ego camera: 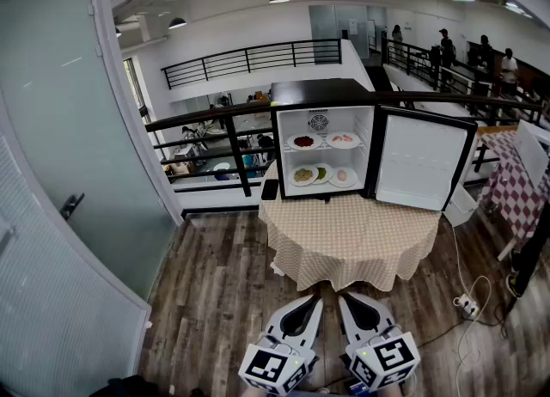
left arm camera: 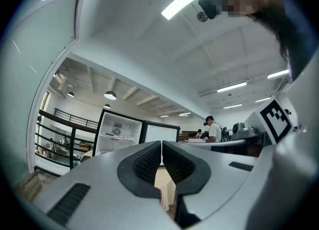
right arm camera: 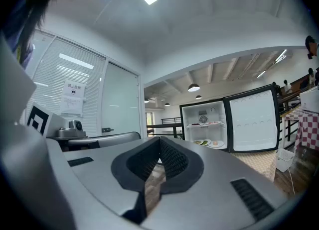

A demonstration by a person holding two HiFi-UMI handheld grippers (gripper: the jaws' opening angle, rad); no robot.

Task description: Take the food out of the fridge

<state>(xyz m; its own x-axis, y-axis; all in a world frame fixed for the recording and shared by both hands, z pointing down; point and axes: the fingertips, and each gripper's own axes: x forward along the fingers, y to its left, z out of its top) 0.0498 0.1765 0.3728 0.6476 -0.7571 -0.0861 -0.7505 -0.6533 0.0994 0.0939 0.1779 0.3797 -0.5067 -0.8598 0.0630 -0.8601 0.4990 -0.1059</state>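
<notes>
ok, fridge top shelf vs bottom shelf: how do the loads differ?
Top shelf carries two plates, bottom shelf three. Top shelf holds dark red food and pink food; bottom shelf yellowish food, green food and pale food. Top shelf's plates sit apart; bottom shelf's left two seem to overlap. Shared: white plates, inside the open fridge.

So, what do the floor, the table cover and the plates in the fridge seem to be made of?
Floor: wood or wood-look planks, matte brown; seams and grain show.
Table cover: soft cloth, tan with fine checks; it hangs in folds.
Plates: white, smooth, perhaps ceramic or plastic; too small to tell.
</notes>
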